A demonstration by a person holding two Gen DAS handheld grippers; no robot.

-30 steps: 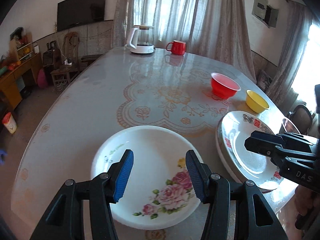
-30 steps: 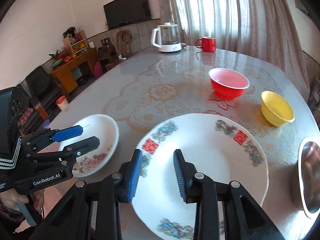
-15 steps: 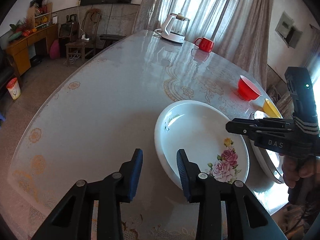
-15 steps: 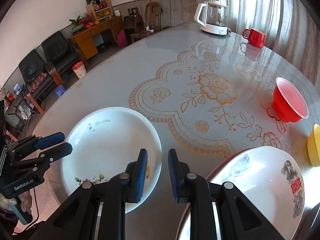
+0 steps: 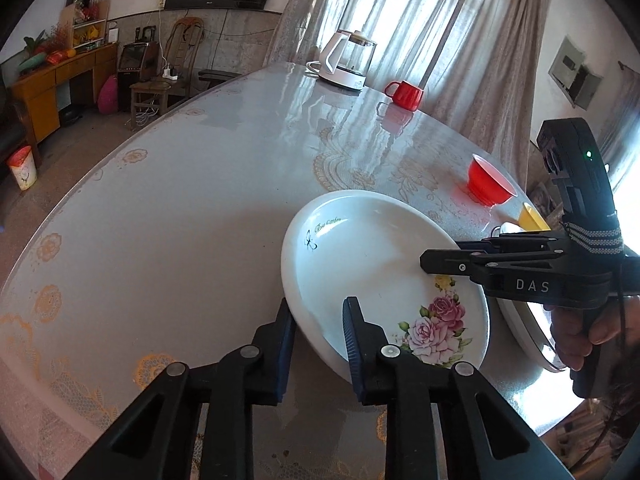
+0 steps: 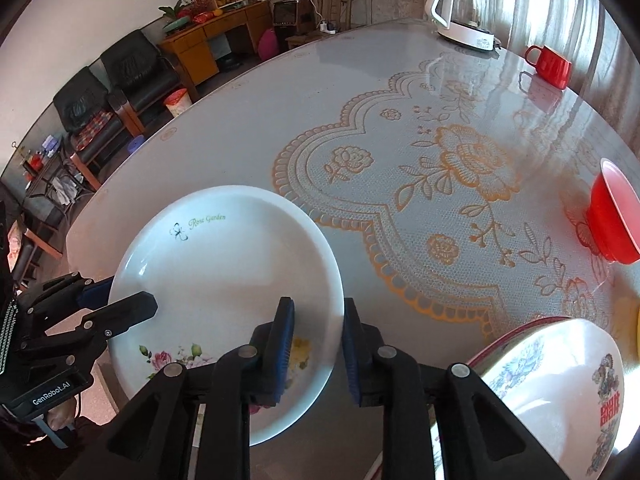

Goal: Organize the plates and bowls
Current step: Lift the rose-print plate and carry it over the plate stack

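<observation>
Plate time. I have the white rose plate [image 5: 360, 264] at the near edge of the table [image 5: 180, 208], and both of my grippers are on it.

My left gripper [image 5: 318, 320] is at the plate's left rim. Its jaws are closing, with the rim between them. One blue pad sits against the outside of the plate and the other is over the inside.

My right gripper [image 6: 316, 320] is at the other side, on the right rim. Its jaws are opening a tiny bit, but the rim is between them and the pads look like they touch it. A hand [image 5: 576, 332] holds its handle.

Just beside the rose plate, on my right, is the big plate [image 6: 560, 380] with red marks and flowers. The red bowl [image 5: 488, 184] and the yellow bowl [image 5: 532, 216] sit farther back on that side. The kettle [image 5: 348, 64] and the red mug [image 5: 406, 94] stand at the far end, well apart from the plates.
</observation>
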